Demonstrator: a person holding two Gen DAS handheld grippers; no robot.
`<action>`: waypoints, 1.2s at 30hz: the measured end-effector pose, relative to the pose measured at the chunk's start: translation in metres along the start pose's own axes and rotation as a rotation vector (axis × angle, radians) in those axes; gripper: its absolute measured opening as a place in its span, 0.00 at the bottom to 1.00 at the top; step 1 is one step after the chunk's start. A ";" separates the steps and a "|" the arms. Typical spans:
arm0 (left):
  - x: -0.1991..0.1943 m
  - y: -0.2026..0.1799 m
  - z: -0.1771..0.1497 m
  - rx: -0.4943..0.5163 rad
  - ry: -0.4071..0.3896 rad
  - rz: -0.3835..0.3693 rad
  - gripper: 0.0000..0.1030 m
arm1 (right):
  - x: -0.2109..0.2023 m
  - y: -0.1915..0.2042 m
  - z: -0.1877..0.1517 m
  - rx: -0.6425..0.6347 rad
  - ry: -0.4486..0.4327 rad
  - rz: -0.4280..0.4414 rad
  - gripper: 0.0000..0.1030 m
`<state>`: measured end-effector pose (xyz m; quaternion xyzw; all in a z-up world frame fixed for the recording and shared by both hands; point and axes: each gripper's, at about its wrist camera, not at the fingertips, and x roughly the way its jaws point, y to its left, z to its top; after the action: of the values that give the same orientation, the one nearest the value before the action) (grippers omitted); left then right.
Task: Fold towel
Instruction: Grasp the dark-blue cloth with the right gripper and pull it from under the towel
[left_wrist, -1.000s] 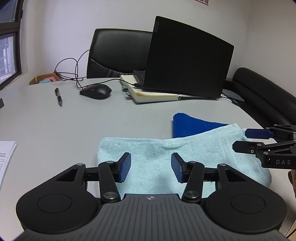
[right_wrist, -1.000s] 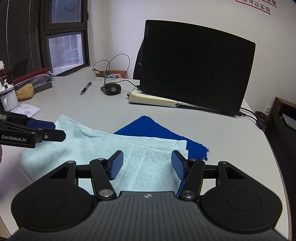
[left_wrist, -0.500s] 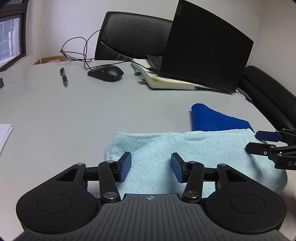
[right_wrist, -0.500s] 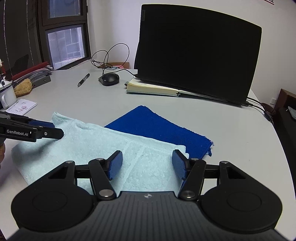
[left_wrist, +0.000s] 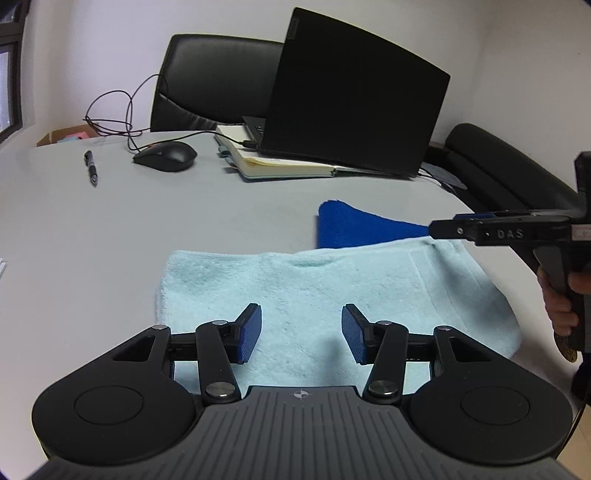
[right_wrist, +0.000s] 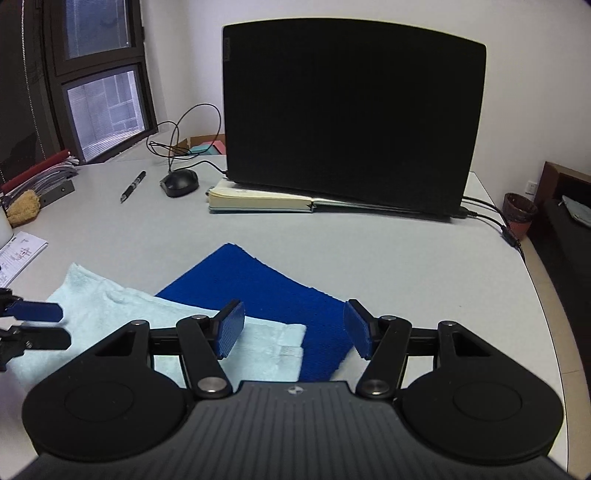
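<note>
Your left gripper (left_wrist: 301, 332) and right gripper (right_wrist: 293, 328) both hover with jaws spread, empty, above the light blue towel (left_wrist: 332, 288), which lies flat on the grey table (left_wrist: 147, 221), overlapping a dark blue towel (right_wrist: 266, 291).

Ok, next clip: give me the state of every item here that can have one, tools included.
Light blue towel: flat on the table, partly overlying the dark blue one.
Dark blue towel: flat, partly covered.
Left tool: open, over the light blue towel, holding nothing.
Right tool: open, holding nothing.
Laptop: lid open, propped on the notebook.
Notebook: lying open under the laptop.
</note>
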<state>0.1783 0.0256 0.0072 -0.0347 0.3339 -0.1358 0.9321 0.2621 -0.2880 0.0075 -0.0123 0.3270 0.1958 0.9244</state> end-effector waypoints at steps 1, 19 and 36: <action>0.000 -0.002 -0.002 0.009 0.006 -0.001 0.50 | 0.002 -0.003 0.000 0.004 0.005 -0.002 0.59; -0.004 -0.003 -0.020 0.066 0.026 0.034 0.51 | 0.035 -0.013 -0.003 -0.030 0.067 0.012 0.45; -0.005 -0.002 -0.021 0.087 0.030 0.041 0.51 | 0.027 -0.024 -0.004 -0.019 0.062 0.014 0.17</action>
<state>0.1607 0.0255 -0.0056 0.0146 0.3421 -0.1313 0.9303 0.2872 -0.3009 -0.0145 -0.0246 0.3539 0.2050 0.9122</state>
